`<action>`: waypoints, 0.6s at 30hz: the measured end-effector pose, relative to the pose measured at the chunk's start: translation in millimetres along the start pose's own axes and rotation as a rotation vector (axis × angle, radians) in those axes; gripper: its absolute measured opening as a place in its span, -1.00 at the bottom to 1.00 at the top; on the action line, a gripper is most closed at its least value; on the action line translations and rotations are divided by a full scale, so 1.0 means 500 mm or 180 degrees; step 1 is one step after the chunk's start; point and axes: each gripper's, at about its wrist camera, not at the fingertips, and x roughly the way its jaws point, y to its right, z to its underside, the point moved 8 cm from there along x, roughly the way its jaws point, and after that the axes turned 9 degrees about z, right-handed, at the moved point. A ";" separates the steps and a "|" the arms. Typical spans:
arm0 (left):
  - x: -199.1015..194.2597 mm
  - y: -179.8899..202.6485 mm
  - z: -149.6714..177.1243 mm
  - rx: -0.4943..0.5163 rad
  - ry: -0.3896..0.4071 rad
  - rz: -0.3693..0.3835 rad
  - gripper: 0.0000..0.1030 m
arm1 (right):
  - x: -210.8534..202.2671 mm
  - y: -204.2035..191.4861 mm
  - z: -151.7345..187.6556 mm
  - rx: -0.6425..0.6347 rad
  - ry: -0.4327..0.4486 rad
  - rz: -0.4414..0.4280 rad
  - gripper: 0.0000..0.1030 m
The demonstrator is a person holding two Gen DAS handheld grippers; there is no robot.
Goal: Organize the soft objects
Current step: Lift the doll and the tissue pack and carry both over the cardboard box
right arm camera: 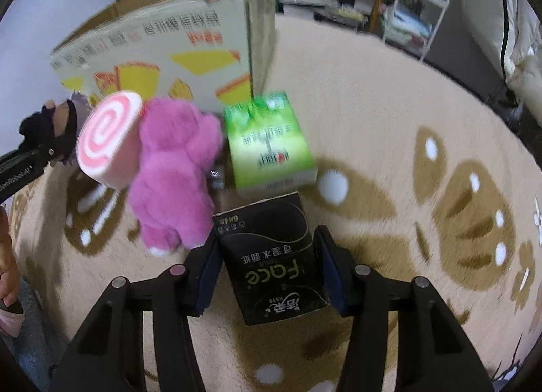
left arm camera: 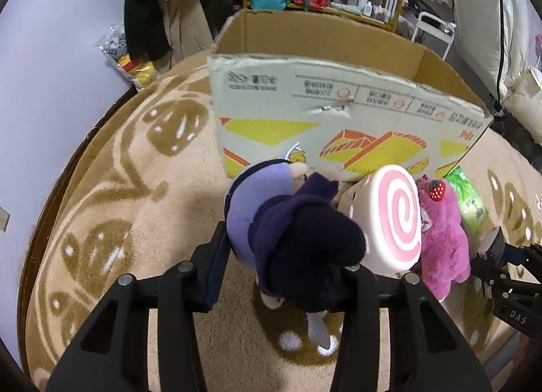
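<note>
Our left gripper (left arm camera: 288,256) is clamped around the plush doll (left arm camera: 291,233) in purple and navy, its pads pressing the stuffed body from both sides, and the doll looks raised a little off the rug (left arm camera: 135,189), though we cannot be sure its feet are clear. We judge it light and squashy: the fabric gives under the pads, so the hold should stay on the thick torso, not on the hood or a dangling limb, which would slip or stretch. Our right gripper (right arm camera: 267,270) has its pads against both long sides of the black tissue pack (right arm camera: 271,263), which lies on the rug; whether it is truly squeezing or only straddling, we cannot tell. The pack is soft paper in slick film, light but slippery, so a grip across its middle seems safest. Just beyond it lies the green tissue pack (right arm camera: 267,145), much the same to handle. Beside that stands the pink plush bear (right arm camera: 176,168), furry and compressible, best taken at the belly, touching the swirl-roll cushion (right arm camera: 108,141), bulky and spongy, wider than the jaws seem to open easily. Behind them all rises the open cardboard box (left arm camera: 338,114), presumably where these things go.
</note>
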 end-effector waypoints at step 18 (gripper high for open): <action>-0.150 0.035 -0.013 0.0129 0.0664 -0.0093 -0.16 | -0.201 0.014 -0.082 0.0230 0.1468 -0.0339 0.08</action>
